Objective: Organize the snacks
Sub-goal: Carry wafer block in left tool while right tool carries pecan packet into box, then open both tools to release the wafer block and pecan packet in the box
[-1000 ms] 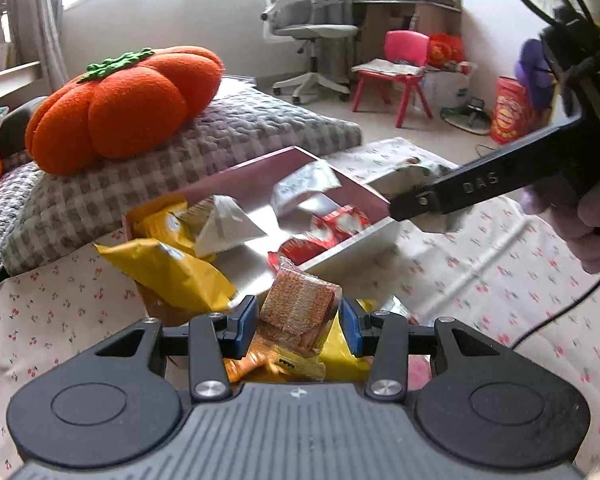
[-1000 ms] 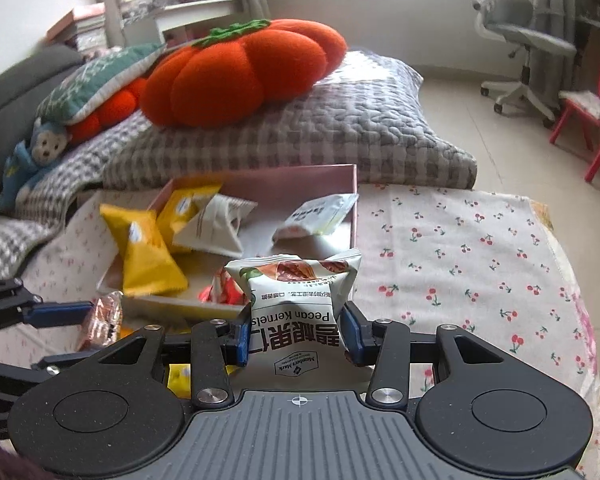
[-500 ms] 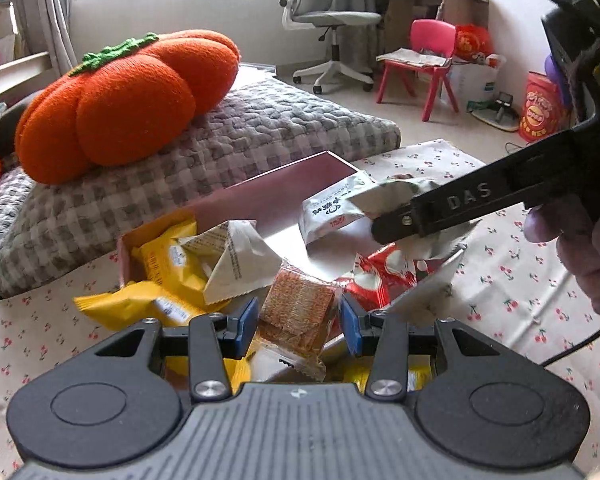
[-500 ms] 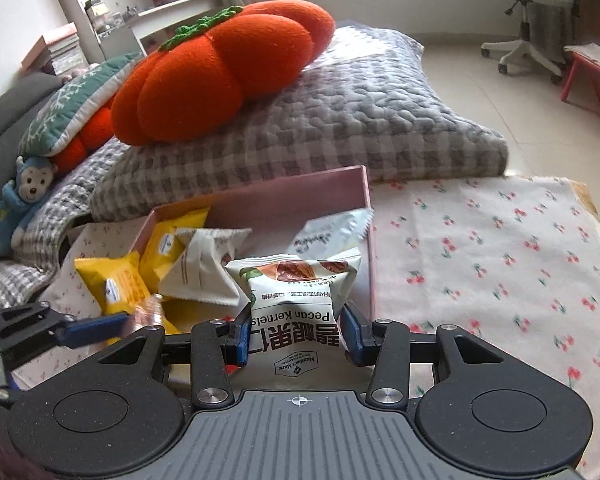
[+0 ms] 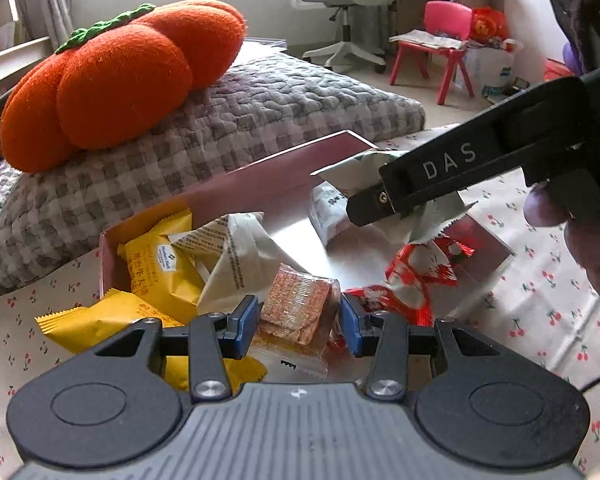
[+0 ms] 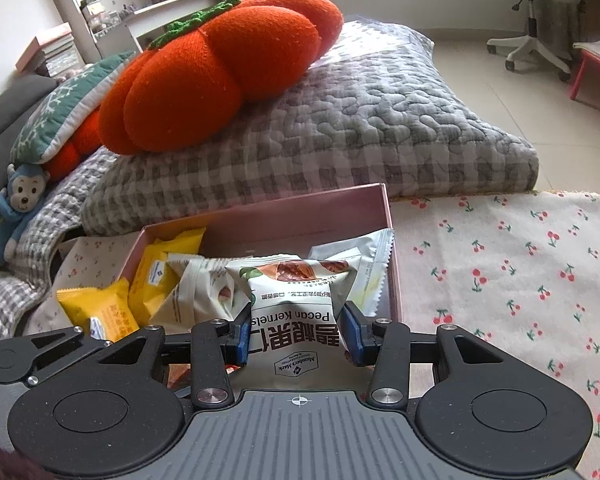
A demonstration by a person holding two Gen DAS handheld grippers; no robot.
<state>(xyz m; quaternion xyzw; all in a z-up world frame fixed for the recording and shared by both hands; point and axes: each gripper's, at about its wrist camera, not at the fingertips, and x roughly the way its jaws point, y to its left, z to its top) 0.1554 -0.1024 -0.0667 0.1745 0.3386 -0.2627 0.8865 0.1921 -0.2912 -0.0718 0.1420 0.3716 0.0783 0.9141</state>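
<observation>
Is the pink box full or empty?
Partly full. The pink box holds yellow packets and white packets, with bare floor showing.

cherry-print cloth (image 6: 520, 280) — pink box (image 6: 300, 204), yellow packet (image 5: 80, 324), grey checked cushion (image 6: 380, 140)

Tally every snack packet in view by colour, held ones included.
Yellow packets: 2
White or beige packets: 3
Red packets, overlapping: 2
Clear-wrapped brown snack: 1
Total: 8
</observation>
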